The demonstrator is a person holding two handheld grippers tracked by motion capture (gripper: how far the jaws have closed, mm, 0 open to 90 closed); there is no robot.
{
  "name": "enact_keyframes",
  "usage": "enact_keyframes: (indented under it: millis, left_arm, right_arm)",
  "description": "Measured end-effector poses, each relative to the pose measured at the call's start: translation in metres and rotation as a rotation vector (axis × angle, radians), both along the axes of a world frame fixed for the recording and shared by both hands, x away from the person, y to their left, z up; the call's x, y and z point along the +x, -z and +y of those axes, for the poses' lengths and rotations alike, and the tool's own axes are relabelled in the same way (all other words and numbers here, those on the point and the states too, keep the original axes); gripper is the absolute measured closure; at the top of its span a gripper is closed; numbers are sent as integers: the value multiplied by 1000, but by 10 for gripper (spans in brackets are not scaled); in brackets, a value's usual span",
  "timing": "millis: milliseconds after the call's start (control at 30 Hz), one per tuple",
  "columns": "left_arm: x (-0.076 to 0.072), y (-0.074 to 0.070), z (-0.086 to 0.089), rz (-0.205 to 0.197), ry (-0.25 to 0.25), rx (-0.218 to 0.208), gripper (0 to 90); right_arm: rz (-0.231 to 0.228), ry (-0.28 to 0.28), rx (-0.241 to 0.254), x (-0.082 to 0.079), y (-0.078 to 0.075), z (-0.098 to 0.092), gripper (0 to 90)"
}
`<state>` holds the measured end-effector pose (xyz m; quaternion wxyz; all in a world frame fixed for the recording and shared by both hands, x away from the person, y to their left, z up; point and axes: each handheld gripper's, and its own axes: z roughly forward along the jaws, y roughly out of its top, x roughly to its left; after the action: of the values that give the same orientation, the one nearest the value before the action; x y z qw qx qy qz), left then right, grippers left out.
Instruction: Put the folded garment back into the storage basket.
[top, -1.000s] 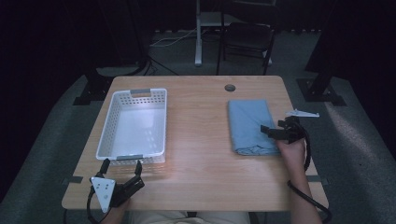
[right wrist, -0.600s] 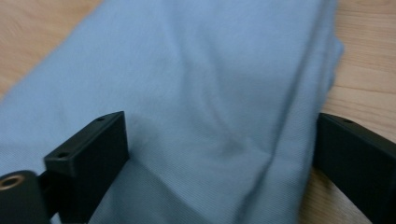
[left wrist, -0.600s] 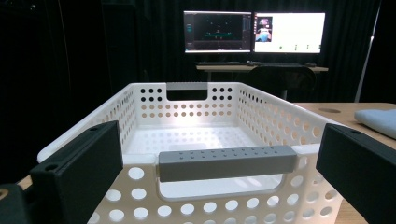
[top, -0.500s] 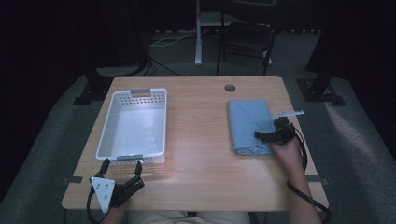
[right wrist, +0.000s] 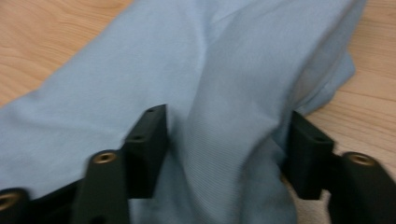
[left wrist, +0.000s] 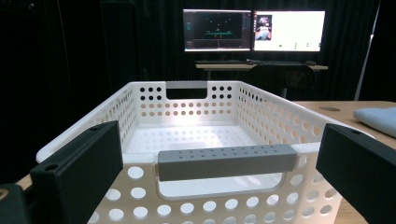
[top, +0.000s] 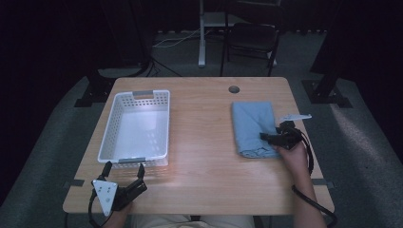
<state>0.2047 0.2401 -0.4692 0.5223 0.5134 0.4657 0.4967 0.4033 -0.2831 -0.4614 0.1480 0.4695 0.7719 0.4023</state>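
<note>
A folded light-blue cloth (top: 252,123) lies on the right half of the wooden table (top: 204,142). My right gripper (top: 266,137) reaches in from the cloth's right edge near its front corner. In the right gripper view a raised ridge of the cloth (right wrist: 140,70) sits between the jaws of this gripper (right wrist: 229,140), which stand partly apart and open. An empty white perforated basket (top: 110,128) sits on the left half. My left gripper (top: 124,167) rests open just in front of the basket's near grey handle (left wrist: 227,161), with nothing between its jaws.
A dark round grommet (top: 233,89) is set in the table's far edge. A chair (top: 252,33) stands beyond the table. In the left gripper view, two lit monitors (left wrist: 254,30) stand on a far desk, and the cloth (left wrist: 378,116) shows at the right.
My right gripper has moved left and lower, from beside the cloth's right edge onto the cloth, and cloth now lies between its jaws. The left gripper has stayed still.
</note>
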Motion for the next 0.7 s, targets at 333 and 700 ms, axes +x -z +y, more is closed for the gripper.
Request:
enact_keyframes:
  millis: [333,700]
  left_arm:
    - [0,0,0,0,-1,1,18]
    - [0,0,0,0,-2,2,18]
  right_arm:
    - [40,-24,71,-2,0,1,636]
    - [64,3,180,-4,2,-3,665]
